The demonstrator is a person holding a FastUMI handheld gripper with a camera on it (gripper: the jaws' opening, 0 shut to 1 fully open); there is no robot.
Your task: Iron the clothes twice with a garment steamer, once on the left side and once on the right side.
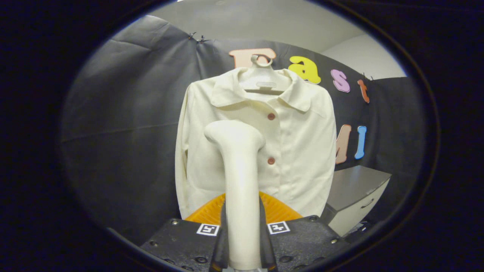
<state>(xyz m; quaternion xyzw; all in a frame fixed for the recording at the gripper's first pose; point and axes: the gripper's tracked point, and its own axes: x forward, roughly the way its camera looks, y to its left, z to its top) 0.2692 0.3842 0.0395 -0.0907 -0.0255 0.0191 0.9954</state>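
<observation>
A cream button-up shirt [302,143] hangs on a white hanger [262,81] against the booth's black cloth wall. My gripper [242,226] is shut on the handle of a cream garment steamer [238,166], which stands upright between the fingers. The steamer's head [233,134] is raised in front of the shirt's left front panel, just left of the row of reddish buttons [271,116]. Whether the head touches the fabric I cannot tell. The steamer hides part of the shirt's lower middle.
A low grey-topped cabinet with a white drawer front [355,196] stands to the right of the shirt, below it. An orange part of the gripper's body [280,211] shows behind the fingers.
</observation>
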